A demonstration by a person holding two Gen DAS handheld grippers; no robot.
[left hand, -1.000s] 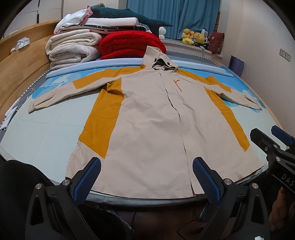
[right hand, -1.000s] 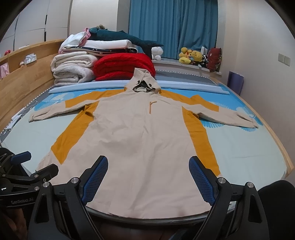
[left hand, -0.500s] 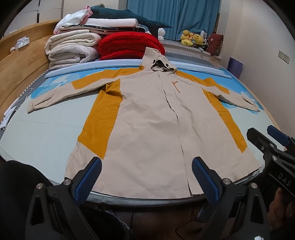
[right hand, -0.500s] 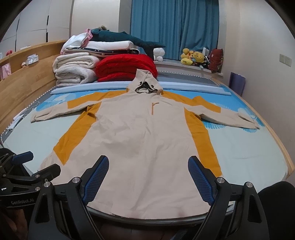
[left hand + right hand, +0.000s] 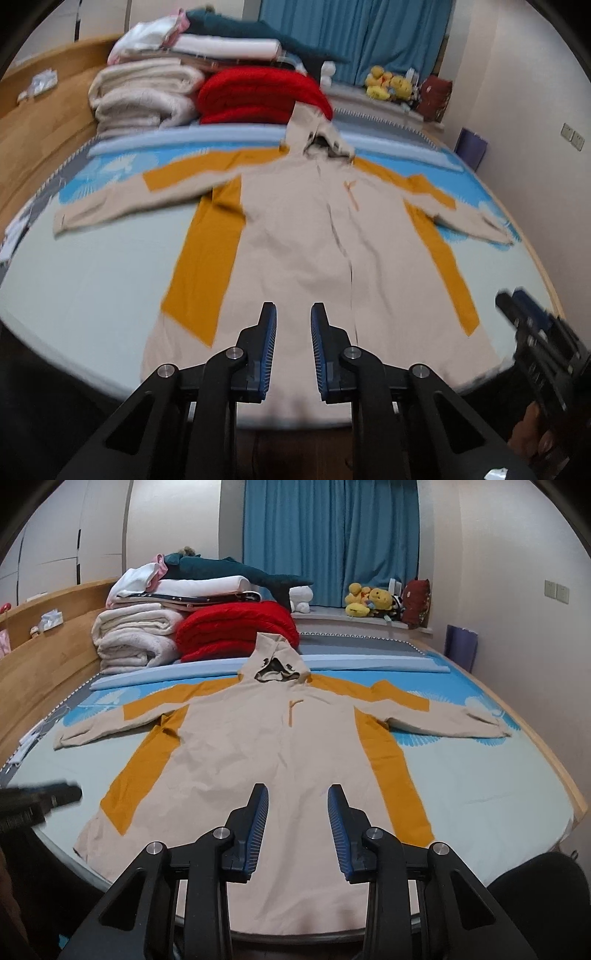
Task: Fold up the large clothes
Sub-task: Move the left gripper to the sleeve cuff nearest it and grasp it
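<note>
A beige hooded jacket (image 5: pixel 295 236) with mustard side panels lies flat, front up, on the bed, sleeves spread out; it also shows in the right wrist view (image 5: pixel 266 746). My left gripper (image 5: pixel 293 317) hovers above the hem near the bed's front edge, jaws narrowed to a small gap, holding nothing. My right gripper (image 5: pixel 297 797) hovers above the hem middle, jaws partly open, empty. The right gripper shows at the left view's right edge (image 5: pixel 532 332). The left gripper shows blurred at the right view's left edge (image 5: pixel 40 797).
Folded white blankets (image 5: pixel 136 638), a red quilt (image 5: pixel 236 631) and a dark plush (image 5: pixel 236 568) are stacked at the bed's far end. A wooden headboard (image 5: pixel 40 657) runs along the left. Plush toys (image 5: pixel 369 598) sit on the sill under blue curtains.
Both grippers' jaws have closed in from wide open to a narrow gap. The left view has swung and is motion-blurred. The jacket has not moved.
</note>
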